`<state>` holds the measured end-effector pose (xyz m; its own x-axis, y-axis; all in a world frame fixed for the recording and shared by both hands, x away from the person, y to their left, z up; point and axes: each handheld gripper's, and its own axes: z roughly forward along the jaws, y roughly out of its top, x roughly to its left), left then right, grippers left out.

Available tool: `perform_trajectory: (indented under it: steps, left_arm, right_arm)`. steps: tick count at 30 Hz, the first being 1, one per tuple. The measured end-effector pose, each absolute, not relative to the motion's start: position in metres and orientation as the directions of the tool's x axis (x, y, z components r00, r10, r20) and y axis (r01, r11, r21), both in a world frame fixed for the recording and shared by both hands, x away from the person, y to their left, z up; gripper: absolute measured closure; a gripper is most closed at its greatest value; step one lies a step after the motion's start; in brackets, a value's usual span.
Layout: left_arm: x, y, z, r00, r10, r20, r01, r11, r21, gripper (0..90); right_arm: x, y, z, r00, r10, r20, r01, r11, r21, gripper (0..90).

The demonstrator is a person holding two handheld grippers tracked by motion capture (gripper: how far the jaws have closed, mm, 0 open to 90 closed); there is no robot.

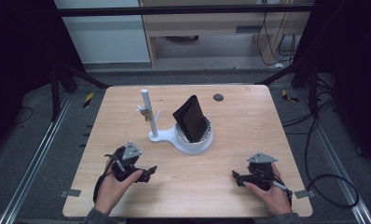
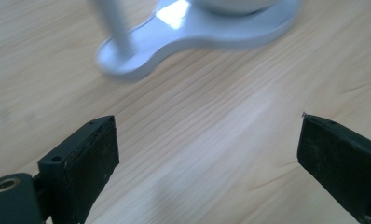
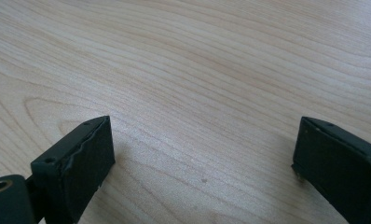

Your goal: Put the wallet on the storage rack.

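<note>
The person is holding the left gripper (image 1: 148,171) and the right gripper (image 1: 237,177) low over the wooden table (image 1: 239,126), near the front edge and well apart from each other. In both gripper views the jaws are standing wide apart with only bare wood between them, so both grippers are released and are grasping nothing.

The work seems to be just at its beginning. The things nearest to the grippers are resting untouched in the middle of the table: a white stand (image 1: 158,136) with an upright post (image 1: 146,109), and joined to it a white round bowl (image 1: 195,142). In the bowl a black wallet (image 1: 190,119) is standing on its edge and leaning a little to the left. On the post something small is hanging, maybe keys (image 1: 145,112), but it is too small to tell surely. The left gripper view is showing the foot of the stand (image 2: 141,51) close ahead of its jaws, so I judge that this gripper is the one nearer to reaching. Nothing is taken out of the bowl or off the post yet; the approach, the grasp and the moving are all still left.
</note>
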<state>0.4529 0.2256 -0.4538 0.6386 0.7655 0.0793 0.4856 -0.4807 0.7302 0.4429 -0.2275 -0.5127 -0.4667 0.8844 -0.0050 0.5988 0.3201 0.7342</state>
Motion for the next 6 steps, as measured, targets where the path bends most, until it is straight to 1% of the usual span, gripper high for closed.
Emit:
perform_trajectory:
  steps: [1, 3, 6]
  left_arm:
    - [0.455, 0.236, -0.461, 0.618, 0.781, 0.087, 0.499, -0.476, 0.724, 5.8]
    - [0.459, 0.256, -0.476, 0.572, 0.817, 0.073, 0.541, -0.442, 0.715, 5.8]
    - [0.466, 0.279, -0.491, 0.519, 0.854, 0.029, 0.600, -0.388, 0.700, 6.8]
  right_arm:
    - [0.443, -0.228, -0.513, -0.466, 0.885, -0.005, 0.599, 0.320, 0.734, 5.3]
    - [0.442, -0.227, -0.513, -0.463, 0.886, -0.005, 0.601, 0.318, 0.733, 5.3]
    - [0.443, -0.227, -0.513, -0.463, 0.886, -0.004, 0.601, 0.318, 0.734, 5.3]
